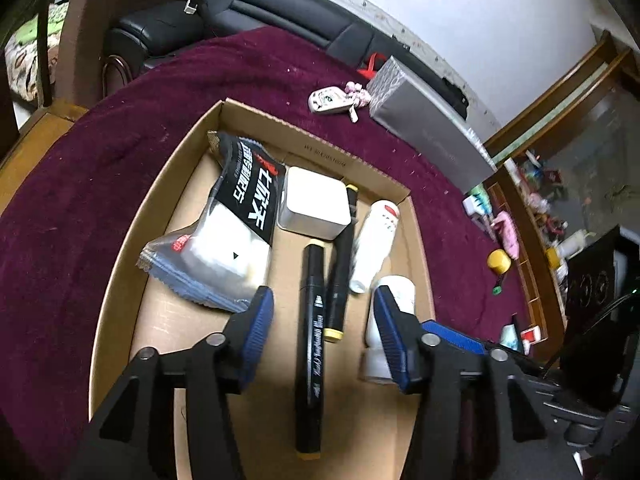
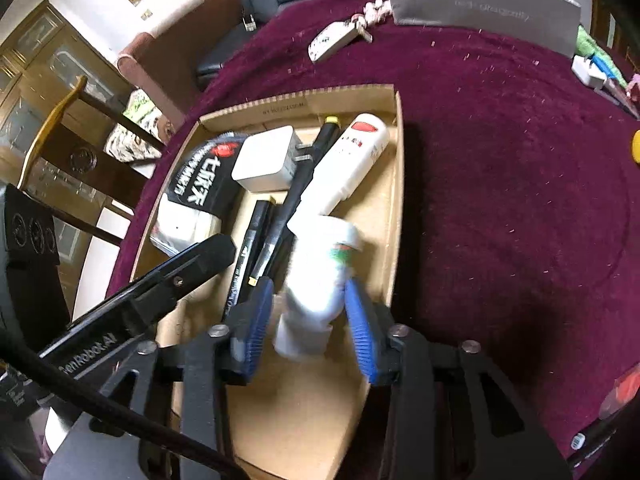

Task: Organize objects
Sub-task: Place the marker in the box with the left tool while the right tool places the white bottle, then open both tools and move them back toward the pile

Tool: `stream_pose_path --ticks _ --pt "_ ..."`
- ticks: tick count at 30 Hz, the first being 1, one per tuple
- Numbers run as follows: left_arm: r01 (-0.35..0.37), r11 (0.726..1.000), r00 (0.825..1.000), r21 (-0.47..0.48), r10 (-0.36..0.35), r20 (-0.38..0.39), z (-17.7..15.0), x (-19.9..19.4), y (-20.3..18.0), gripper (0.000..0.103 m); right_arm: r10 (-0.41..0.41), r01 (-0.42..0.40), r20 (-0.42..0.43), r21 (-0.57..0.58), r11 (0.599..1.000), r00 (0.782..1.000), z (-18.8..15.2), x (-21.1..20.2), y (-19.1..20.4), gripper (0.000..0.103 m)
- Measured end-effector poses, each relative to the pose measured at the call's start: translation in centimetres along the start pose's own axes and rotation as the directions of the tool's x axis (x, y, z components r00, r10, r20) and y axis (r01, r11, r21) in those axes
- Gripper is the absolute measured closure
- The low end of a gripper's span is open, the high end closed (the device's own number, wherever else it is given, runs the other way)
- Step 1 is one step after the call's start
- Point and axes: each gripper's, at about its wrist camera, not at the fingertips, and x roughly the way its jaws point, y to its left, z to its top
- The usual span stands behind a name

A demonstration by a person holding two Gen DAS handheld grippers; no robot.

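A shallow cardboard box (image 1: 120,280) (image 2: 396,200) lies on the maroon cloth. In it are a black-and-white snack packet (image 1: 224,240) (image 2: 192,200), a white charger cube (image 1: 316,208) (image 2: 266,160), two black markers (image 1: 310,340) (image 1: 340,272) and a white tube with a red label (image 1: 376,244) (image 2: 352,160). My left gripper (image 1: 322,296) is open over the box, and the longer marker lies on the floor between its blue pads, untouched. My right gripper (image 2: 308,286) is open around a blurred white bottle (image 2: 316,276) (image 1: 396,292), with a gap at the left pad.
Beyond the box on the cloth lie a grey carton (image 1: 428,132) (image 2: 480,4) and a white case with a pink keyring (image 1: 328,100) (image 2: 332,40). A yellow cap (image 1: 499,261) sits to the right. A black sofa (image 1: 280,4) and a wooden chair (image 2: 60,120) stand around the table.
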Motion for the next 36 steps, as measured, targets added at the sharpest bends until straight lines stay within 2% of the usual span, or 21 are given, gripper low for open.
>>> stream_pose_path --ticks 3,9,12,16,20,26,32,36 --pt "0.025 0.999 0.999 -0.02 -0.024 0.025 -0.3 -1.4 -0.3 0.055 0.022 -0.022 0.033 0.007 1.0 0.999 -0.3 -1.5 -0.4 0.052" --pt "0.095 0.995 0.993 -0.004 -0.095 0.074 -2.0 -4.6 -2.9 0.045 0.054 -0.057 0.136 0.014 0.998 0.989 -2.4 -5.9 -2.2 0.049" --pt "0.135 0.99 0.987 0.042 -0.138 0.082 -3.0 -5.5 -5.8 0.042 0.031 -0.037 0.211 0.021 0.999 0.977 -4.2 -8.5 -3.8 0.044" --pt "0.178 0.974 0.982 0.141 -0.186 0.043 -4.4 -5.4 -10.6 0.042 -0.022 0.008 0.297 0.048 0.999 0.955 -6.6 -11.7 -6.4 0.041" --pt "0.214 0.957 0.977 0.197 -0.214 -0.023 -6.1 -4.2 -14.7 0.042 -0.083 0.048 0.374 0.102 0.994 0.924 -9.2 -14.8 -10.1 0.038" --pt "0.277 0.934 0.957 0.224 -0.248 -0.15 -9.0 -1.1 -19.4 0.042 -0.169 0.078 0.451 0.213 0.974 0.877 -12.3 -18.8 -16.4 0.035" --pt "0.254 0.929 0.955 0.268 -0.197 -0.223 -11.5 1.9 -22.2 0.042 -0.269 0.075 0.517 0.365 0.928 0.813 -15.3 -22.9 -23.2 0.03" --pt "0.176 0.9 0.973 0.399 -0.098 -0.207 -13.3 3.7 -24.0 0.042 -0.347 0.077 0.536 0.461 0.884 0.77 -16.5 -24.2 -27.3 0.029"
